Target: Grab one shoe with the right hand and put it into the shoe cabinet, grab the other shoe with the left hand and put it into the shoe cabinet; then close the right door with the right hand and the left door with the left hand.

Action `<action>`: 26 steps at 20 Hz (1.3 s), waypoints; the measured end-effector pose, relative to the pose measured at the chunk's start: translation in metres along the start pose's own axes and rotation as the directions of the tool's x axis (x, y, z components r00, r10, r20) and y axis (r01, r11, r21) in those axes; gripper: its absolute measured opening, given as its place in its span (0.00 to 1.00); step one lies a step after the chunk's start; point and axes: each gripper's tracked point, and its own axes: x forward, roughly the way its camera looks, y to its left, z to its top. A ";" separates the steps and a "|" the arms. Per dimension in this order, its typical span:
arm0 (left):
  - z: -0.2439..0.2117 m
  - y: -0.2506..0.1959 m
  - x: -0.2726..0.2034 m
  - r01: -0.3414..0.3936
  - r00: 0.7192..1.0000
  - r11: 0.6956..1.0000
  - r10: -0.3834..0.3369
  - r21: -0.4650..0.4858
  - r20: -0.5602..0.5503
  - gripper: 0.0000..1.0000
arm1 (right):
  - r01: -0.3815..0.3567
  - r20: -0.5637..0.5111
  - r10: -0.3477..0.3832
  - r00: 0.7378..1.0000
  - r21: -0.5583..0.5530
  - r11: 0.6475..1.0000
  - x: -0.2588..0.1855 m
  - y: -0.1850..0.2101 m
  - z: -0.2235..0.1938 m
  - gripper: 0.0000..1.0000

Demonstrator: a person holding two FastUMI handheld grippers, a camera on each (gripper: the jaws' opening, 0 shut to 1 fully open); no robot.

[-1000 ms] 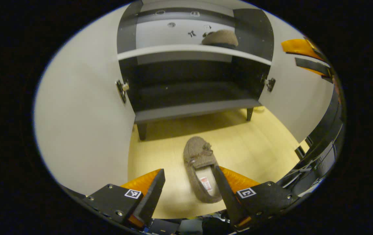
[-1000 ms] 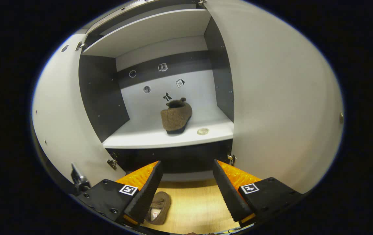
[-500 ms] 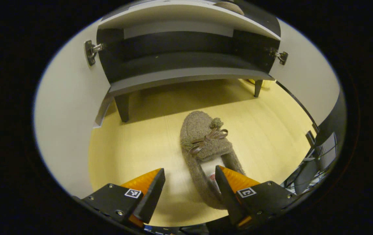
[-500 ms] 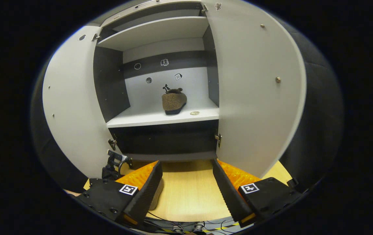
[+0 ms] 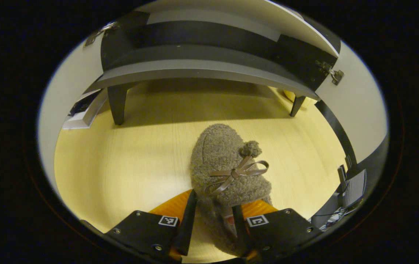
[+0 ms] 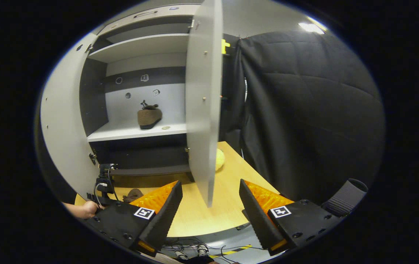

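Left gripper pinching second shoe on floor; right gripper idle, spread wide.

Left gripper view: left gripper [image 5: 212, 229] jaws narrow, clamped on the heel side wall of the shoe [image 5: 227, 172]; a thin fuzzy-edge grip like that could slip on lifting. Right gripper view: right gripper [image 6: 211, 209] wide apart, holding nothing, near the right door [image 6: 202, 110]; first shoe [image 6: 149, 116] on the cabinet shelf [image 6: 121, 132].

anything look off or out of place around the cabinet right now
Nothing damaged or spilled. One slipper sits on the white shelf as intended; the other slipper lies on the wood floor between the left tool's fingers. A small yellow round object sits on the floor behind the open right door.
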 end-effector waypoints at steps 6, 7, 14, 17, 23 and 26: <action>-0.010 0.007 0.001 -0.013 1.000 0.994 0.010 -0.111 -0.030 0.22 | 0.203 0.043 -0.206 0.978 0.072 0.977 -0.025 -0.078 0.005 0.99; -0.009 0.003 0.001 -0.002 1.000 0.993 -0.001 -0.120 -0.024 0.22 | 0.217 0.055 -0.222 0.973 0.084 0.972 -0.024 -0.085 0.010 0.99; -0.007 0.004 0.000 -0.024 0.998 0.998 0.022 -0.049 -0.056 0.12 | 0.237 0.135 -0.263 0.955 0.180 0.955 0.025 -0.122 0.051 0.98; -0.007 -0.001 -0.016 -0.048 0.998 0.997 0.045 -0.056 -0.046 0.12 | 0.179 0.117 -0.211 0.971 0.238 0.955 0.053 -0.129 0.056 0.98; 0.036 -0.026 -0.079 -0.032 0.998 0.984 0.040 -0.177 0.040 0.17 | 0.175 0.075 -0.213 0.974 0.346 0.922 0.118 -0.178 0.068 0.98; 0.067 -0.024 -0.103 -0.026 0.992 0.988 0.044 -0.152 0.116 0.12 | 0.139 0.098 -0.186 0.978 0.367 0.920 0.147 -0.181 0.077 0.98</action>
